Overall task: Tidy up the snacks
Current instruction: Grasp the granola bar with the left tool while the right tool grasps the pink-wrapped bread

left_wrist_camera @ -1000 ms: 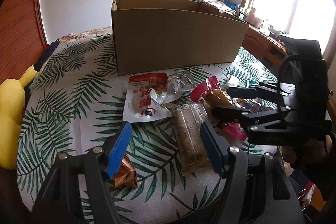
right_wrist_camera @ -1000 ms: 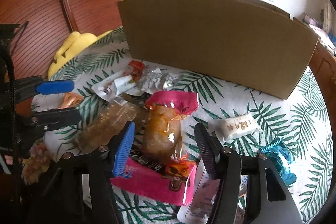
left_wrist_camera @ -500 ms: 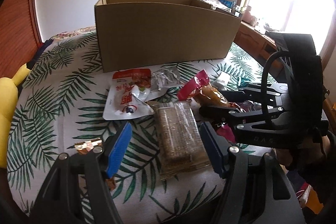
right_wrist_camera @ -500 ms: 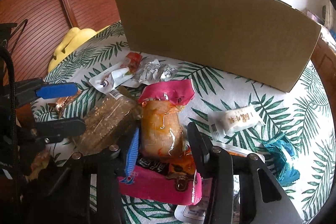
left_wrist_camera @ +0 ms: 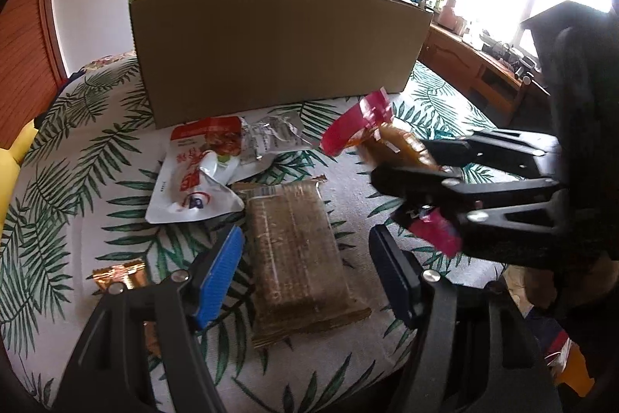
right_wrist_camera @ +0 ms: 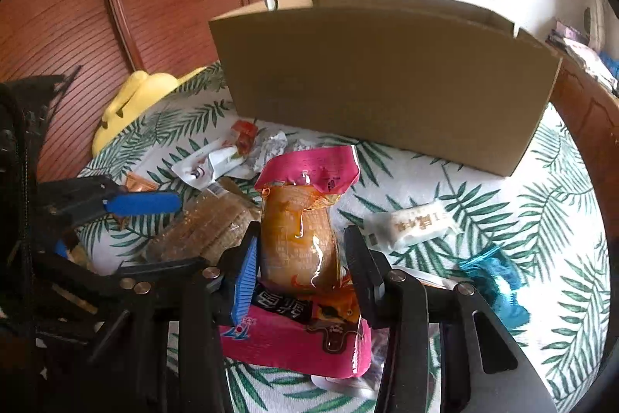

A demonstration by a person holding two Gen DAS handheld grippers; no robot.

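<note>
The pink-topped clear pouch of orange-brown snack [right_wrist_camera: 298, 231] sits pinched between the right gripper [right_wrist_camera: 300, 268] jaws, lifted just off the leaf-print bedspread [right_wrist_camera: 503, 219]. Looks like the pick step; next it needs carrying up over the open cardboard box [right_wrist_camera: 379, 84] wall. The left gripper [left_wrist_camera: 305, 273] hovers spread wide, empty, over a clear-wrapped brown cracker pack [left_wrist_camera: 298, 250].

Pink-topped pouch [right_wrist_camera: 300, 219] of orange snack lifted, tilted; brown cracker pack [left_wrist_camera: 298, 258] flat before cardboard box [left_wrist_camera: 278, 45]
</note>
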